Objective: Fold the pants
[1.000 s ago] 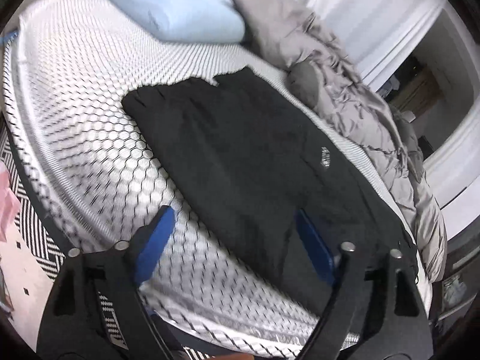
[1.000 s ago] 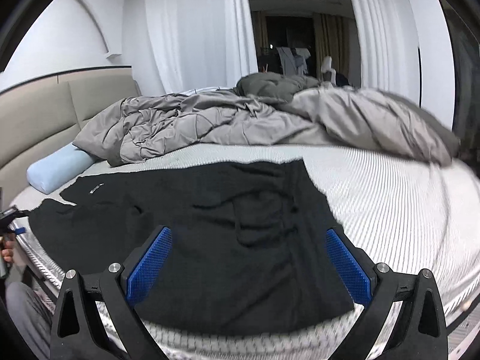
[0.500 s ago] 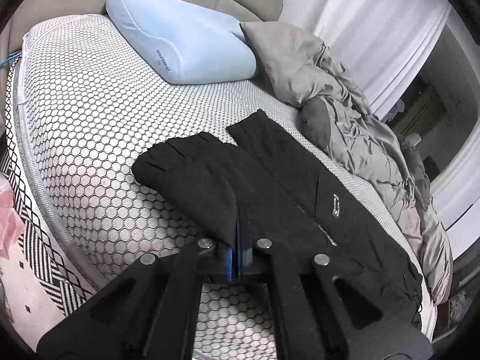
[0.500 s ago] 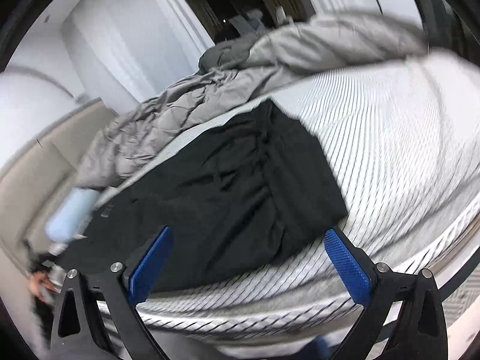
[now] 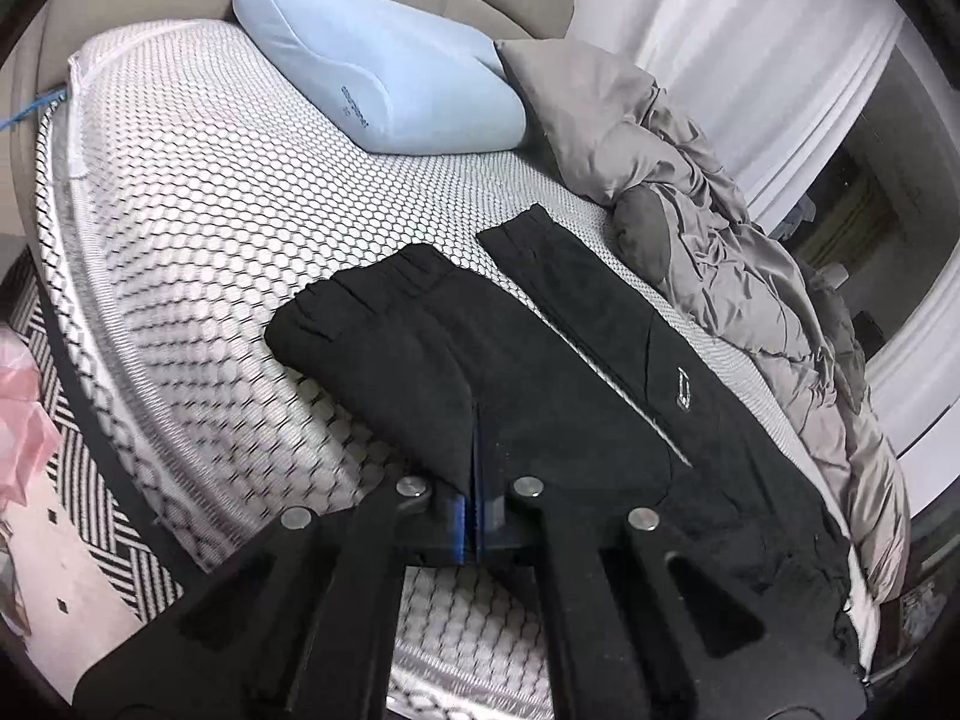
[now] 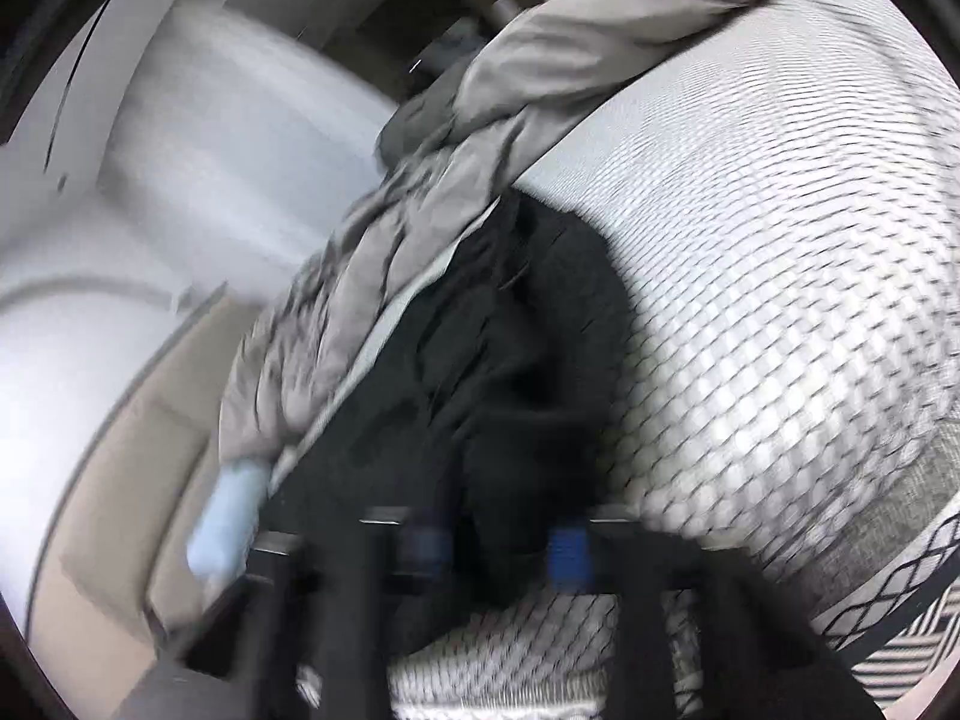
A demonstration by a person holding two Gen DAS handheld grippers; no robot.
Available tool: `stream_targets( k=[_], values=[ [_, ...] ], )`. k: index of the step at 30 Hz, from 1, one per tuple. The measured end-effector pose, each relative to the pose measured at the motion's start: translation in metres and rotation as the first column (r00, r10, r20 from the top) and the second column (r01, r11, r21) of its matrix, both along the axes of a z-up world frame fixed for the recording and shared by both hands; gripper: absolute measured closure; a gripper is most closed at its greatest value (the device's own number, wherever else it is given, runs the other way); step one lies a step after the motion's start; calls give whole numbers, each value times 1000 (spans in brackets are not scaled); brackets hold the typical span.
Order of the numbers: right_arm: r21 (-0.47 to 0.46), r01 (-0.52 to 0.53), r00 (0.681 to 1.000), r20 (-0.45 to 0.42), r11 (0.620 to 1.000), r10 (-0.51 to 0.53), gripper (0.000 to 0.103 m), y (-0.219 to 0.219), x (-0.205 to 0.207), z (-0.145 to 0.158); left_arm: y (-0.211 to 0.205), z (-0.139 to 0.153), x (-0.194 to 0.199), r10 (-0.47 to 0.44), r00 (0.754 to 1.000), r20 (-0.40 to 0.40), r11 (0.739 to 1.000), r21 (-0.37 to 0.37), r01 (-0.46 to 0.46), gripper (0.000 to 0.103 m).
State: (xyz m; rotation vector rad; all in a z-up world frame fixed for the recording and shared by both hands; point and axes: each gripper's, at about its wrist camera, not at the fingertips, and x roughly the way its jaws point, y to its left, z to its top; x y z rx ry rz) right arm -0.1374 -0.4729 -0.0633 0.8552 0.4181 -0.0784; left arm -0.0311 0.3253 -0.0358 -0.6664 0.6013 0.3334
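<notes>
Black pants (image 5: 540, 372) lie spread on the bed, with a small white logo on the far leg. In the left wrist view my left gripper (image 5: 474, 498) is shut on the near edge of the pants, blue pads together with black cloth pinched between them. The right wrist view is blurred and tilted. There my right gripper (image 6: 497, 543) sits at the near end of the pants (image 6: 510, 360). Its jaws are closing, and bunched black fabric fills the gap between the blue pads.
The mattress (image 5: 210, 192) has a white honeycomb cover. A light blue pillow (image 5: 372, 60) lies at the headboard end and a rumpled grey duvet (image 5: 720, 228) runs along the far side. A black-and-white rug (image 5: 78, 468) and something pink (image 5: 18, 408) are on the floor.
My left gripper went from open to shut on the pants' near edge and rose a little. My right gripper rolled, dropped to the bed edge and closed from wide open onto the pants.
</notes>
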Motion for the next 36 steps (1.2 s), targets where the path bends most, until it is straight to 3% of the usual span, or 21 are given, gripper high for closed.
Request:
stream_targets(
  k=[3, 7, 10, 13, 19, 23, 25, 26, 27, 28, 29, 31, 33, 35, 36],
  values=[
    [-67, 19, 1000, -24, 998, -20, 91, 8, -20, 5, -8, 4, -19, -9, 1000, -11, 999, 50, 10, 103],
    [-62, 7, 1000, 31, 998, -5, 91, 9, -43, 16, -3, 15, -26, -23, 999, 25, 999, 25, 22, 103],
    [-71, 19, 996, 92, 997, -12, 91, 9, -34, 37, -7, 38, -15, -33, 998, 59, 998, 56, 30, 103],
    [-144, 52, 988, 152, 988, -30, 91, 15, -14, 72, -13, 66, 13, -56, 995, 84, 994, 100, 47, 103],
    [-213, 126, 983, 155, 969, -94, 91, 9, 72, 132, -5, 107, 105, -76, 993, 88, 994, 80, 69, 103],
    [-225, 155, 985, 104, 962, -135, 91, -10, 152, 150, 0, 116, 199, -78, 997, 15, 992, 104, 76, 103],
    [-261, 130, 992, 38, 957, -124, 89, -25, 200, 148, 3, 111, 250, -69, 997, -45, 991, 115, 74, 100],
    [-270, 107, 993, -9, 957, -114, 85, -34, 227, 142, 7, 105, 275, -62, 996, -68, 992, 104, 69, 96],
    [-278, 90, 991, -66, 956, -113, 81, -43, 258, 136, 11, 96, 299, -65, 992, -108, 992, 102, 76, 82],
    [-287, 93, 985, -117, 954, -131, 66, -50, 276, 129, 16, 89, 319, -70, 986, -151, 990, 107, 87, 65],
    [-314, 121, 969, -167, 942, -180, 61, -58, 294, 121, 20, 82, 333, -62, 979, -193, 989, 123, 87, 61],
    [-337, 159, 949, -207, 928, -238, 61, -67, 303, 115, 25, 79, 338, -51, 976, -213, 988, 132, 81, 59],
    [-316, 159, 961, -169, 935, -221, 50, -66, 293, 118, 29, 79, 330, -85, 979, -187, 989, 105, 106, 51],
    [-358, 154, 966, -140, 921, -216, 31, -58, 280, 122, 29, 79, 313, -84, 983, -166, 989, 104, 102, 45],
    [-380, 150, 970, -124, 913, -211, 28, -51, 271, 125, 25, 79, 304, -90, 983, -159, 990, 98, 106, 45]
  ],
)
